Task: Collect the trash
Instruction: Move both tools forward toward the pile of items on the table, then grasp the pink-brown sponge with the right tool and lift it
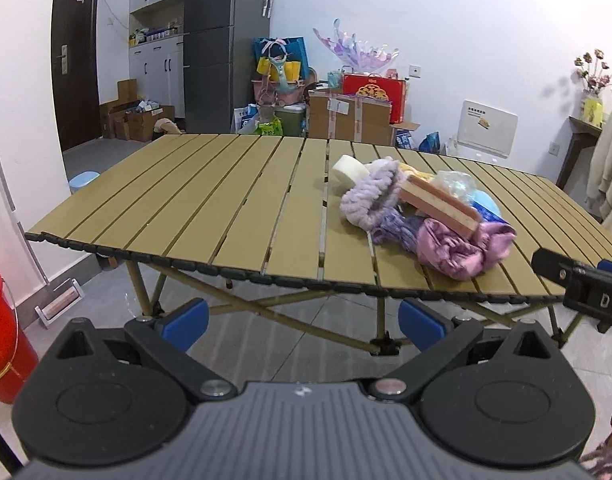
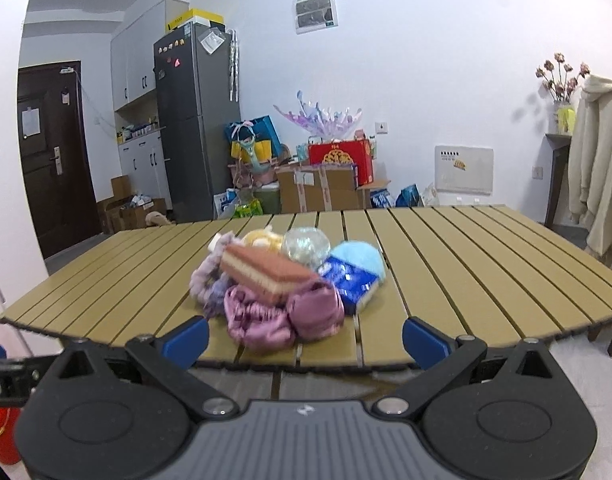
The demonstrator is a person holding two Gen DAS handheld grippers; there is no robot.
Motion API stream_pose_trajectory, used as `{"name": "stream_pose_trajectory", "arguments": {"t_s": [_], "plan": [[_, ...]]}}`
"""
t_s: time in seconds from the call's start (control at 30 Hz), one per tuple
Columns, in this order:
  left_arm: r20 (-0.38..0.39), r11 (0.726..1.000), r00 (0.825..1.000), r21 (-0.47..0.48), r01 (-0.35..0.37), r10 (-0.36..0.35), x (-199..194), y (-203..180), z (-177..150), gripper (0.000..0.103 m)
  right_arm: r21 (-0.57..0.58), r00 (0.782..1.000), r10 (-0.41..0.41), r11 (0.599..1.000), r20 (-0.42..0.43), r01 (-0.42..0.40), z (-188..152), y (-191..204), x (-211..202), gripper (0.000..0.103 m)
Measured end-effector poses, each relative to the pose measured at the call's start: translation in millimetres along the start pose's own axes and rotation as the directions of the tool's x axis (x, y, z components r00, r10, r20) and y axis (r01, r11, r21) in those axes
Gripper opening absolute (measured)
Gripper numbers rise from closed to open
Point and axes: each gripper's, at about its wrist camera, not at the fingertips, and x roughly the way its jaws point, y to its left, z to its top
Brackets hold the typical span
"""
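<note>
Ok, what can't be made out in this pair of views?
- Red bucket: cut off by left wrist view's edge; contents unseen.
- Items under the pink sponge: hidden by the pile.
- Blue packet print: blurred, right wrist view.
- Right claw: cut off by left wrist view's edge.

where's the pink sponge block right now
The pink sponge block lies tilted on top of the pile, centre of the right wrist view, above the pink satin scrunchie, left of the blue packet.

Lying heaped on one tan slatted folding table (image 2: 466,256) are one pink-and-cream sponge block (image 2: 266,274), two shiny mauve fabric scrunchies (image 2: 282,316), and one blue plastic packet (image 2: 348,284).
</note>
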Motion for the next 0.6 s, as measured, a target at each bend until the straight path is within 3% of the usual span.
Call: {"name": "stream_pose_trajectory", "arguments": {"t_s": [0.3,0.6], "plan": [[0.008,0.999,1.000,-0.046,-0.008,0.008,53,3,29,0.103,-0.037,0.999,0.032,0.999,0.036,-0.030,22,8,82,0.102],[-0.010,0.999,1.000,-0.042,-0.006,0.006,94,-2,45,0.103,0.035,0.996,0.067,0.997,-0.067,-0.065,33,1,170,0.096]]}}
